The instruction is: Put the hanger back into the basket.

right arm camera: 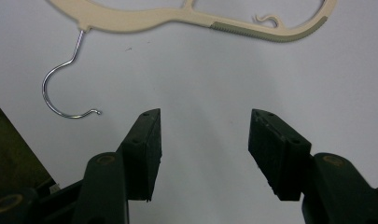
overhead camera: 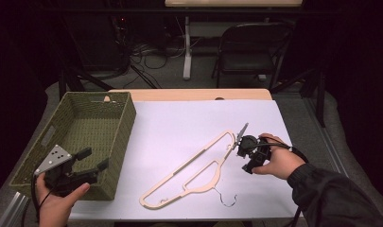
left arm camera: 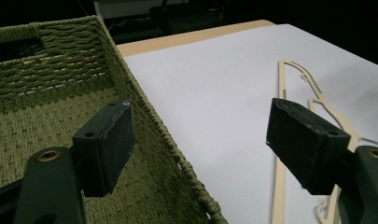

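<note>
One cream plastic clothes hanger [overhead camera: 198, 168] lies flat on the white sheet [overhead camera: 179, 123] that covers the counter [overhead camera: 189, 94], slanting from the near middle up toward the right. Its single wire hook [overhead camera: 225, 199] curls off its near edge, toward the person. In the right claw's own view the hook [right arm camera: 65, 79] and a grey ribbed strip on the hanger's shoulder [right arm camera: 270, 31] lie just ahead of the jaws.

There are two claws, one in each hand. The right claw [overhead camera: 244, 142] is held close beside the hanger's far right end, its jaws spread apart with nothing between them; from above I cannot tell whether it touches the hanger. The left claw [overhead camera: 92, 159] hangs over the near right wall of the one woven green basket [overhead camera: 97, 101], jaws wide apart and holding nothing. In its own view one jaw stands over the basket's inside and the other over the white sheet, with the basket wall [left arm camera: 158, 135] running between them and the hanger [left arm camera: 289, 93] farther off.

One folding chair [overhead camera: 253, 47] stands behind the counter.
</note>
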A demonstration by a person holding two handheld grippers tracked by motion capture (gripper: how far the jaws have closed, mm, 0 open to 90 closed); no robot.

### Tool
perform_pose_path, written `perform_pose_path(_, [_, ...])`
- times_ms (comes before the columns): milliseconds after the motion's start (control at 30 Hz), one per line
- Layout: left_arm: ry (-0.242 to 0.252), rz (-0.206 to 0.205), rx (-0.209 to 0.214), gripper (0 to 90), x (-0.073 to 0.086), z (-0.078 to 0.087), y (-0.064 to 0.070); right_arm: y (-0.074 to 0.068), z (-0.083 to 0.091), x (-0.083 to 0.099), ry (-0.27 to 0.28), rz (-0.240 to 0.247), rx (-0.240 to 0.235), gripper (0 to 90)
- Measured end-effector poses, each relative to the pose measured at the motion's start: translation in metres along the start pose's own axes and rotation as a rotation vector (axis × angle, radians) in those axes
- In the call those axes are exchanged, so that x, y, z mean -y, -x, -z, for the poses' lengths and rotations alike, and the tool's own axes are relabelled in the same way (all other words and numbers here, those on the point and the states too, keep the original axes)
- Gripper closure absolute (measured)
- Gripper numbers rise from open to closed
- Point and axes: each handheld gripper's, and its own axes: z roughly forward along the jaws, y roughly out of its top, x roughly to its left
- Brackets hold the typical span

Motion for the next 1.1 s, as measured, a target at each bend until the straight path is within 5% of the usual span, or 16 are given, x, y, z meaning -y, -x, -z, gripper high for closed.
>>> perform_pose_path(600, [-0.01,-0.012,0.01,23.9,0.0,-0.003,0.004,-0.009,-0.013,-0.059,0.013,0.119,-0.019,50.1])
perform_pose_path(1100, [-0.01,-0.01,0.013,23.9,0.001,-0.003,0.004,-0.014,-0.024,-0.081,0.009,0.165,-0.043,51.2])
